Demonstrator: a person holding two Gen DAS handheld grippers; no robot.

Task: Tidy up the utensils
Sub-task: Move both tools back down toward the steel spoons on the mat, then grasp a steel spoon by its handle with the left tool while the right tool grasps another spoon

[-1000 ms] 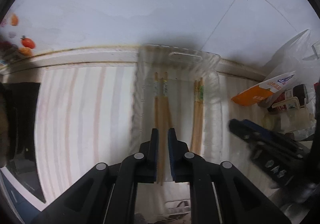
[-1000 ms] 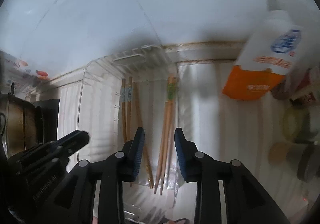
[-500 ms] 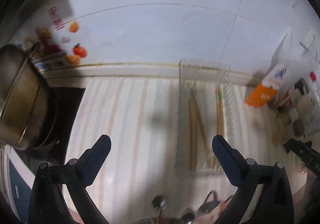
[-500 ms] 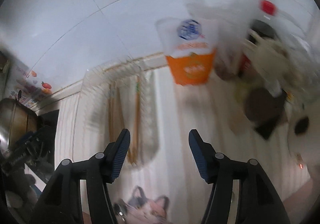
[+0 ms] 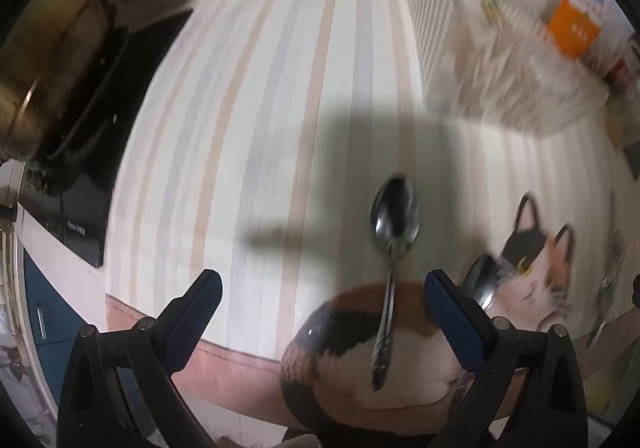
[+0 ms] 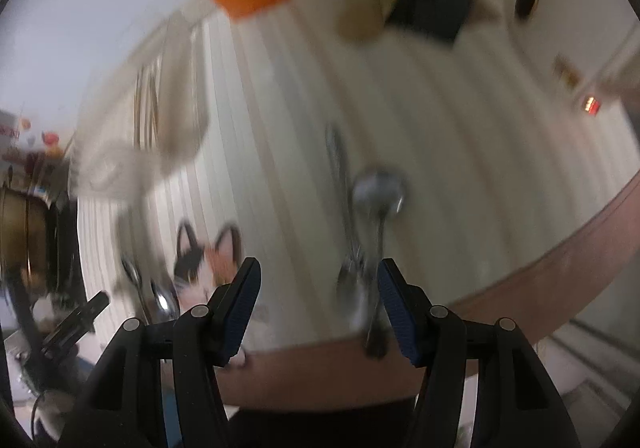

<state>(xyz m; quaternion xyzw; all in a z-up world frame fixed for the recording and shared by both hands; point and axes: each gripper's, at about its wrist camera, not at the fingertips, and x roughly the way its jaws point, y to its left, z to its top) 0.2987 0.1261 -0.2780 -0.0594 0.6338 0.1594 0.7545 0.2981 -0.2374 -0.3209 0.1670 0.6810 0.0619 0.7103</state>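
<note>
Both grippers (image 5: 322, 306) (image 6: 319, 304) have withdrawn, spread wide, from the chopstick-filled tray (image 5: 448, 20) to spoons (image 5: 394, 224).

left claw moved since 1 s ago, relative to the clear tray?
Yes. The left claw has backed away from the clear tray, which now sits far up and right in its view, and hangs open over a spoon.

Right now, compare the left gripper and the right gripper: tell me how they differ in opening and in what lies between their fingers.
The left gripper is spread wider than the right gripper. The left gripper frames one sharp, shiny metal spoon lying on the cat-print mat, whereas the right gripper frames two blurred metal utensils lying side by side nearer its right finger. Both are open, hold nothing, and have black arms with blue pads.
</note>
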